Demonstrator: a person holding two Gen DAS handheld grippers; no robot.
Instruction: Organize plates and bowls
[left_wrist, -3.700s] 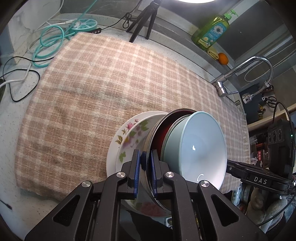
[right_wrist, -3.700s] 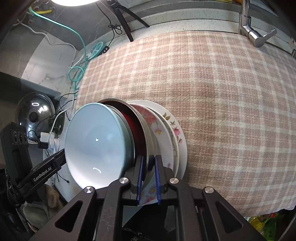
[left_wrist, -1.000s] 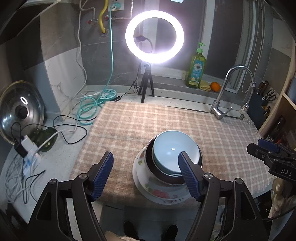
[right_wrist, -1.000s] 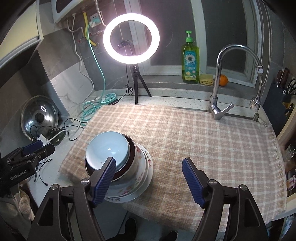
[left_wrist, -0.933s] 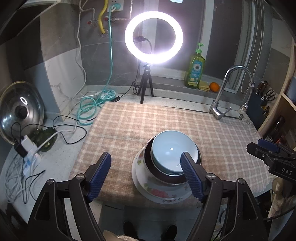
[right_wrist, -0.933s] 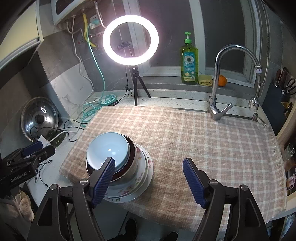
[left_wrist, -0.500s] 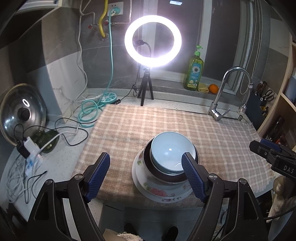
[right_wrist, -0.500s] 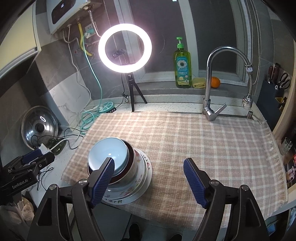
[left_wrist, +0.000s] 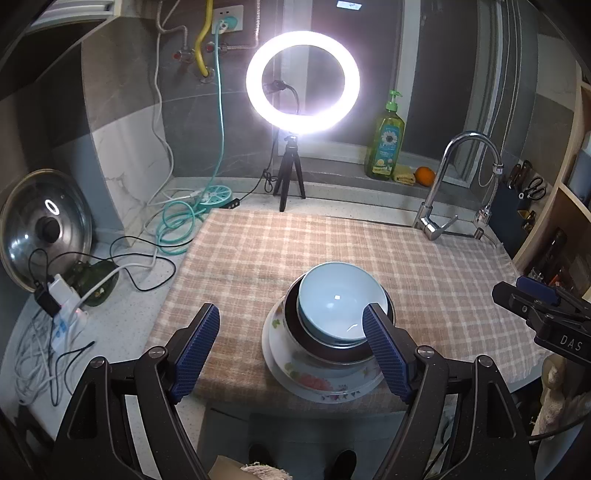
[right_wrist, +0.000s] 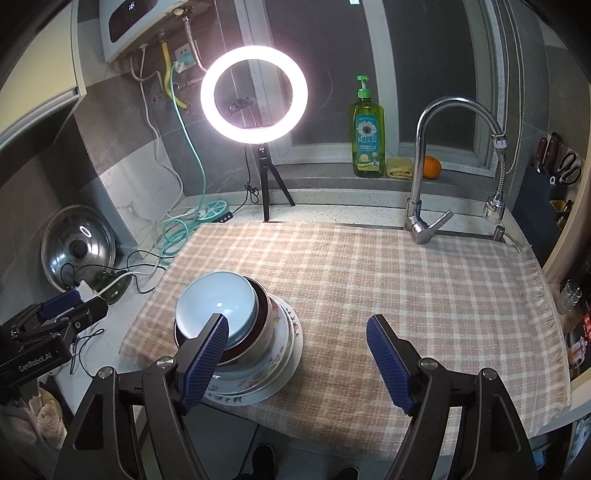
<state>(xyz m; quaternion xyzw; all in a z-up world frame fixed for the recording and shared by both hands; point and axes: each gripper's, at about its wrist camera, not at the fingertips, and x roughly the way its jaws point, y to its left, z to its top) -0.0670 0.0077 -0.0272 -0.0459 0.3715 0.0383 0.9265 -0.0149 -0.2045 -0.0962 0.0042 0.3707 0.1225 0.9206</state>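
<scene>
Having let go of the stacked dishes since the earlier frames, now hanging back above the counter edge, both sets of fingers spread wide and gripping nothing.

Sitting on the checked cloth (left_wrist: 424, 266): pale blue bowl (left_wrist: 341, 301) nested in a dark bowl (left_wrist: 332, 350) on flowered plates (left_wrist: 321, 384), lying beyond and between the left gripper (left_wrist: 291, 349) fingers, beyond the right gripper (right_wrist: 297, 356) left finger (right_wrist: 205, 354).
</scene>
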